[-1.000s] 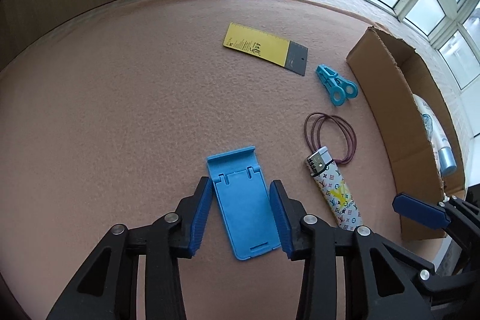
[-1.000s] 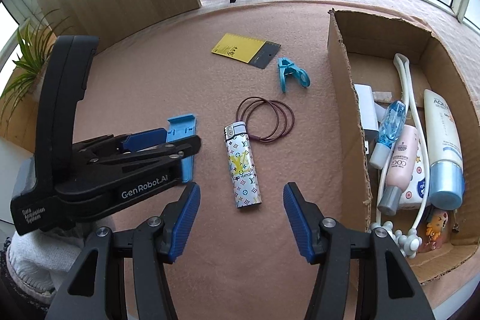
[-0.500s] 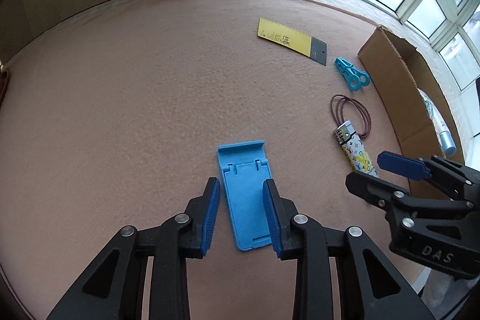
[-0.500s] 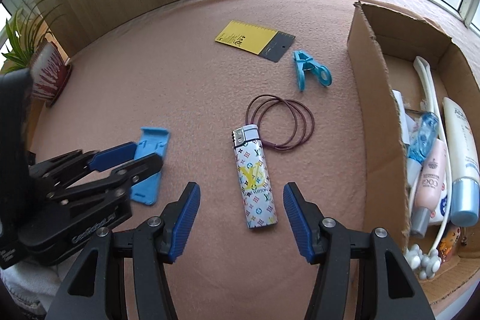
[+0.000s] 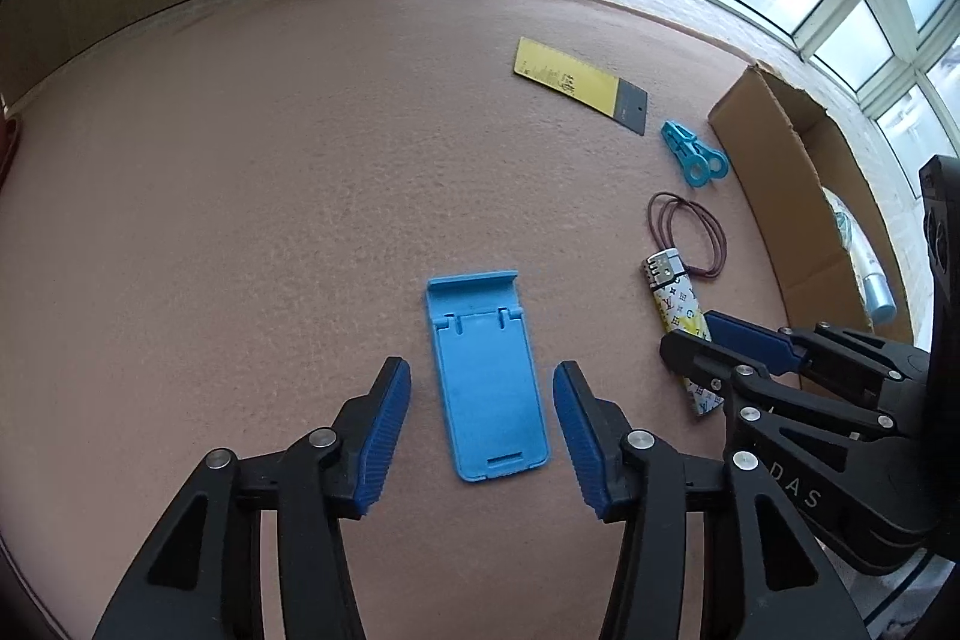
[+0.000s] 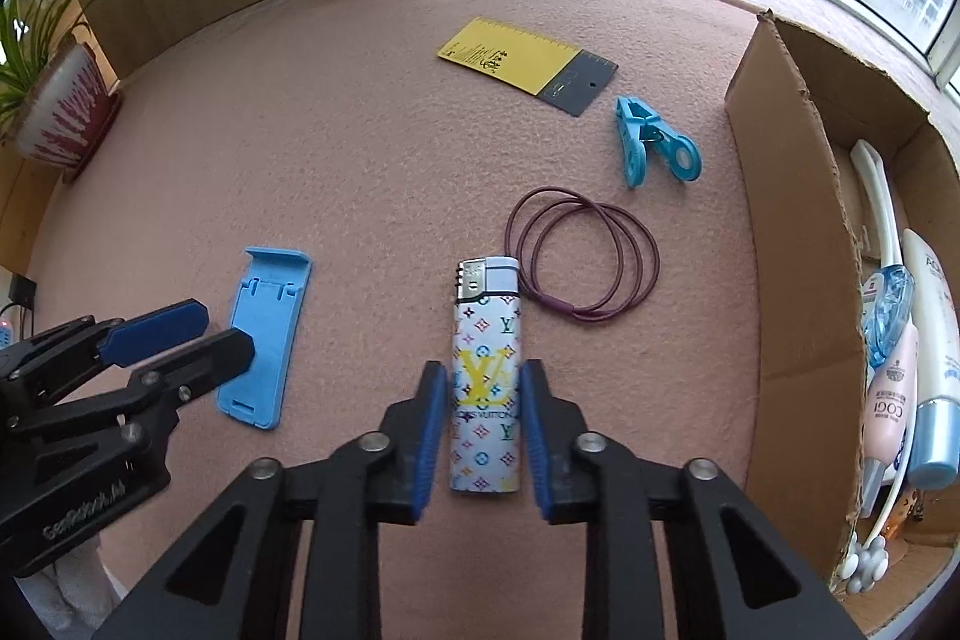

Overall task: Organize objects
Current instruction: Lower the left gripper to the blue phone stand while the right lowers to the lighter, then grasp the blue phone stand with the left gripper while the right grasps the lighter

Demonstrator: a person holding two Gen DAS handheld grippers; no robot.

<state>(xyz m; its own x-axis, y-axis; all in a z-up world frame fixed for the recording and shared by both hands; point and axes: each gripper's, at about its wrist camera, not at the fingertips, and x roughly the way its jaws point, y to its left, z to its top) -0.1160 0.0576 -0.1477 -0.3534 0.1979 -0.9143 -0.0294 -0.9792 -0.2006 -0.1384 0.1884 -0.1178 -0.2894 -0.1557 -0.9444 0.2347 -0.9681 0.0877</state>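
My right gripper (image 6: 485,427) has just been closing; its blue pads sit against both sides of the patterned lighter (image 6: 485,382), which lies flat on the pink felt tabletop (image 6: 336,148) toward its near edge. My left gripper (image 5: 482,433) has just been opening and its jaws stand apart, clear of the blue phone stand (image 5: 485,377) lying between them. Maroon hair ties (image 6: 585,263) touch the lighter's head; the cardboard box (image 6: 792,280) lines the right edge
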